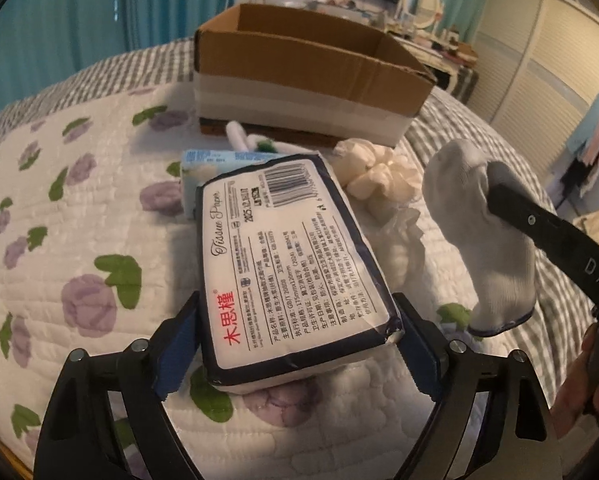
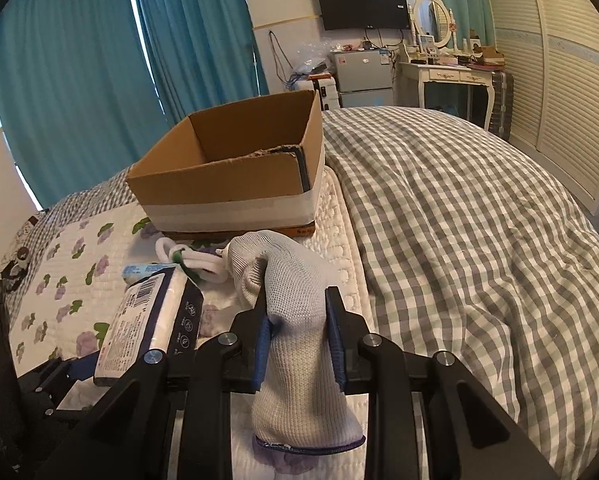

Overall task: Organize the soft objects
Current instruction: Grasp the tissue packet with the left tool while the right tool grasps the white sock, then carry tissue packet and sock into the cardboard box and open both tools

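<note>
Teal curtains [image 2: 79, 80] hung behind the bed, wall-mounted television [image 2: 361, 6], small grey fridge [image 2: 361, 76], white dressing table [image 2: 451, 80] with oval mirror [image 2: 431, 20], louvred wardrobe doors [image 2: 559, 80], gingham duvet [image 2: 459, 220]

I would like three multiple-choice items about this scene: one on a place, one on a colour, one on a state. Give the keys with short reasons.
1. Where does the open brown cardboard box stand?
A. on the bed
B. on the floor
C. on the dressing table

2. What colour are the curtains?
A. yellow
B. teal
C. red

3. What does the right gripper hold?
A. nothing
B. the white tissue paper pack
C. the white knitted glove

Key: 1 A, it rests on the floral quilt. 2 B, teal drapes hang behind. 3 C, the pads pinch the glove; the left gripper holds the pack.
</note>
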{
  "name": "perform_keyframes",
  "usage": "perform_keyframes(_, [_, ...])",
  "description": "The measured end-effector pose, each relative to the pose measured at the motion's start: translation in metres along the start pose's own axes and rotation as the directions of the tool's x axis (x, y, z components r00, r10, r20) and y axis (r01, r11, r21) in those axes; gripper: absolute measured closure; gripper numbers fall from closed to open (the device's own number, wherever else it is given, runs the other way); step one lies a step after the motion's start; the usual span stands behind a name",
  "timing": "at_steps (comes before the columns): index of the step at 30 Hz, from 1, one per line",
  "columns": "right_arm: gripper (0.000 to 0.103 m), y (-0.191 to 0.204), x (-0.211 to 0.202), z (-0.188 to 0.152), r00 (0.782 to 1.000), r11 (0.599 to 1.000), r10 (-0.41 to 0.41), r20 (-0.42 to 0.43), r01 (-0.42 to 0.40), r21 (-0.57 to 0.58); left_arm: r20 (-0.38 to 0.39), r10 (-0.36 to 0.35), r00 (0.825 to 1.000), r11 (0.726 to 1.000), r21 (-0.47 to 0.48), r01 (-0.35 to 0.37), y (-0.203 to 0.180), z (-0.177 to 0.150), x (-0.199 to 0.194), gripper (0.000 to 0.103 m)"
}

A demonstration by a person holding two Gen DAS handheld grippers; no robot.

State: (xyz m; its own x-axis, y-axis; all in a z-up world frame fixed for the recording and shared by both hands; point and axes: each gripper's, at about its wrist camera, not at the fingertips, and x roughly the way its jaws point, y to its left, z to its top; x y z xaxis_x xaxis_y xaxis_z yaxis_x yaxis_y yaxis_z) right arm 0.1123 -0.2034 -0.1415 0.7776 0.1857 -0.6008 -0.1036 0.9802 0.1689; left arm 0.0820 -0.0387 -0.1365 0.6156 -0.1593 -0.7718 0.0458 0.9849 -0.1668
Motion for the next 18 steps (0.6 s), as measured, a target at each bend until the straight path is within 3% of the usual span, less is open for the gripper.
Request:
perform_keyframes(4, [0.078, -0.002, -0.014, -0.002, 1.000, 1.000, -0.008, 0.006, 0.008, -0.006, 0.026, 0.013, 1.000, 1.000, 0.022, -0.014, 0.002, -0.002, -0.018, 0.018])
perform_keyframes(11, [0.078, 0.007, -0.054, 0.010, 0.997, 0.998, 0.056, 0.050, -0.057, 0.016, 0.107, -0.013, 0.994, 0.999, 0.039, 0.009, 0.008, 0.013, -0.065, 0.023])
perform_keyframes(18, [0.078, 0.034, -0.091, 0.023, 0.993, 0.997, 0.061, 0.098, -0.056, -0.050, 0.241, -0.057, 0.969, 0.991, 0.128, 0.026, 0.004, 0.033, -0.118, 0.025])
